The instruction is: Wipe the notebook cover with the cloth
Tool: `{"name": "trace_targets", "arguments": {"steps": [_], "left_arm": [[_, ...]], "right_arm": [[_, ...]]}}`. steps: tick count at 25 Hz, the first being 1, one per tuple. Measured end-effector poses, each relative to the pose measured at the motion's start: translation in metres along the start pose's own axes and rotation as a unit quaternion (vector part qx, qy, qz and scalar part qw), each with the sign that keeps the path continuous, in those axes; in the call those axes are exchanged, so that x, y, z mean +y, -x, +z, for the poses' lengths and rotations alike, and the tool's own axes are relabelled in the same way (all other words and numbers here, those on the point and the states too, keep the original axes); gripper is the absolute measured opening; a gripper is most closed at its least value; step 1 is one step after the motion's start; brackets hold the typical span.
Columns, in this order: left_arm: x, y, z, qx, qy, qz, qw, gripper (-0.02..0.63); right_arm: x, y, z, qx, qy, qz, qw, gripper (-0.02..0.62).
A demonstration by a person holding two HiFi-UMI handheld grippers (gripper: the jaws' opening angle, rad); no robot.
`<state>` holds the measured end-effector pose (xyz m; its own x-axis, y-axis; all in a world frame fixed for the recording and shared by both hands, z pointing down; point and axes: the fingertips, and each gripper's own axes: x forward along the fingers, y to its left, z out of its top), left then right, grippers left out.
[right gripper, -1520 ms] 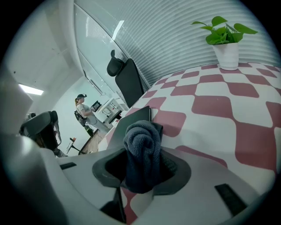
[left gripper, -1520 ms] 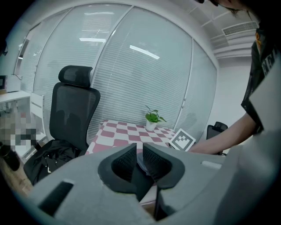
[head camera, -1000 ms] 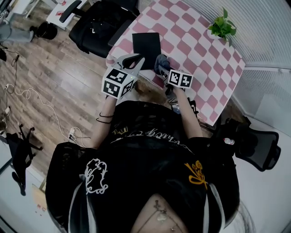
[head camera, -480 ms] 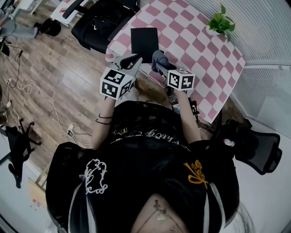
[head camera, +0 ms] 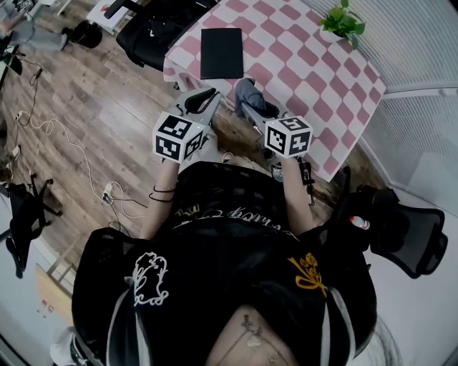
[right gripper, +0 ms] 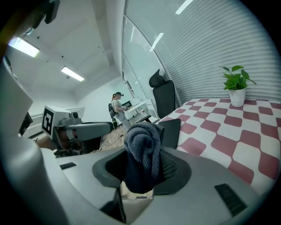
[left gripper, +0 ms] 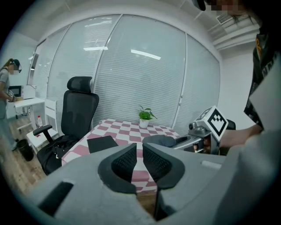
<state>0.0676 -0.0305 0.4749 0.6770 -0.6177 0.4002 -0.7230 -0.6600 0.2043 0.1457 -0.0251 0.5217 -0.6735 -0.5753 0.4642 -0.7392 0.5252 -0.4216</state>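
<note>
Holding a bunched dark grey knitted cloth (right gripper: pixel 143 147) clamped between its jaws, the right gripper (right gripper: pixel 142 169) hangs close to the near edge of the table with the pink-and-white checked covering (head camera: pixel 308 71). The wad bulges above the pads and droops below them, so it looks soft, light and easily squashed. It should press flat under a light push and is unlikely to scratch anything.

The flat black rectangular notebook (head camera: pixel 221 52) lies closed on the far-left part of the table, well apart from both grippers. It looks thin and fairly stiff, and its smooth, probably slick cover sits on a cloth covering, so it could skate or turn under a sideways wipe.

The left gripper (head camera: pixel 202 101) is empty, its jaws only a narrow slit apart, with the checked table showing through the gap. It sits to the left of the right gripper, also short of the table. My guess is that it is best used to pin a near corner or the near edge of the notebook, leaving the middle free for the cloth.

A small green potted plant (head camera: pixel 342 21) stands at the far right corner, well clear of the wiping path.
</note>
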Motion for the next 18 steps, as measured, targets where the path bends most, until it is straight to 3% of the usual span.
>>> {"name": "trace_targets", "arguments": {"steps": [9, 18], "left_arm": [[-0.047, 0.036, -0.024, 0.017, -0.004, 0.018, 0.9997, 0.038], [-0.045, 0.066, -0.040, 0.026, 0.014, 0.041, 0.9987, 0.038]], "right_arm": [[0.021, 0.037, -0.014, -0.016, 0.015, 0.006, 1.000, 0.133], [0.050, 0.028, -0.031, 0.011, 0.024, 0.030, 0.999, 0.133]]}}
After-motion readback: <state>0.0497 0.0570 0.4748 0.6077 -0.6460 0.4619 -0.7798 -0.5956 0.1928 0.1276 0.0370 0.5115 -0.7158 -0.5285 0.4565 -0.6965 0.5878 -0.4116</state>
